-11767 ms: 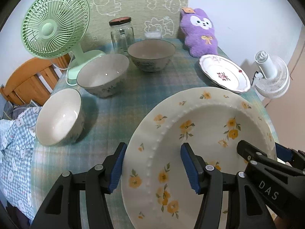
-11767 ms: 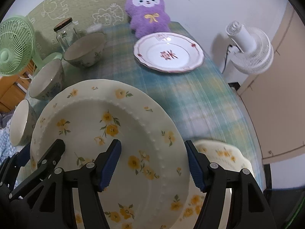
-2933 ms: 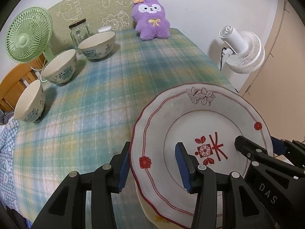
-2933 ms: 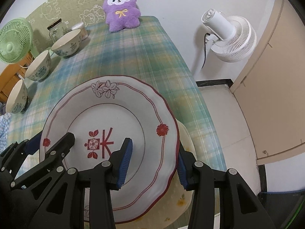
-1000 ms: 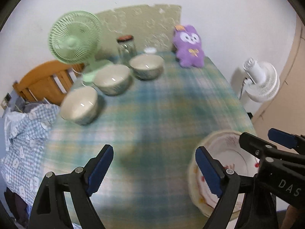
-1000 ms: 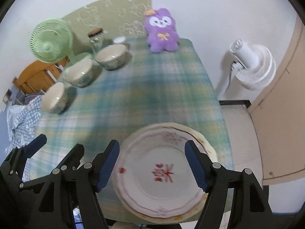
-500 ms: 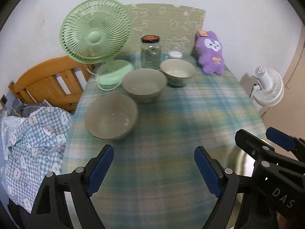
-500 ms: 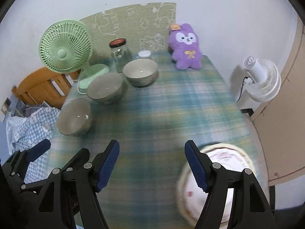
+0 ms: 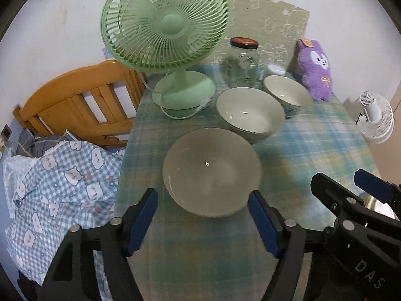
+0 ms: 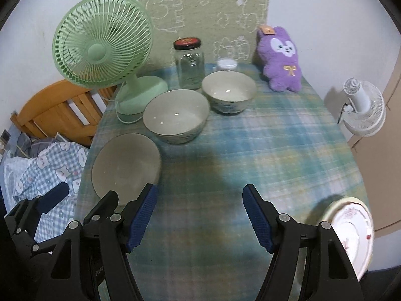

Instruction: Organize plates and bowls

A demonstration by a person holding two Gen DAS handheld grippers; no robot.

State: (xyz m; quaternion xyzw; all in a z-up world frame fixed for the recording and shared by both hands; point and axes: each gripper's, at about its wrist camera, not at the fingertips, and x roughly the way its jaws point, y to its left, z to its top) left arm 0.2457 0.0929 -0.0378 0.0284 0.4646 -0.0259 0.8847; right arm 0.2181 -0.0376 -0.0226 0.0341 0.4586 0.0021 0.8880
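Note:
Three pale bowls stand in a diagonal row on the plaid table: a near bowl (image 9: 211, 170) (image 10: 125, 164), a middle bowl (image 9: 249, 113) (image 10: 175, 119) and a far bowl (image 9: 287, 95) (image 10: 228, 94). My left gripper (image 9: 203, 219) is open and empty, its jaws on either side of the near bowl's front rim, just short of it. My right gripper (image 10: 200, 214) is open and empty over bare cloth, right of the near bowl. The stacked plates (image 10: 351, 235), with the red-patterned one on top, lie at the table's front right corner.
A green desk fan (image 9: 166, 25) (image 10: 100, 45), a glass jar (image 9: 243, 62) (image 10: 189, 62), a small white lid (image 10: 226, 63) and a purple plush (image 9: 314, 67) (image 10: 282, 59) stand at the back. A wooden chair (image 9: 75, 105) and checked cloth (image 9: 55, 175) are left; a white floor fan (image 10: 363, 107) is right.
Both grippers have swung left and closer to the bowls, away from the plate stack. The near bowl now sits between my left jaws. Both stay open and empty.

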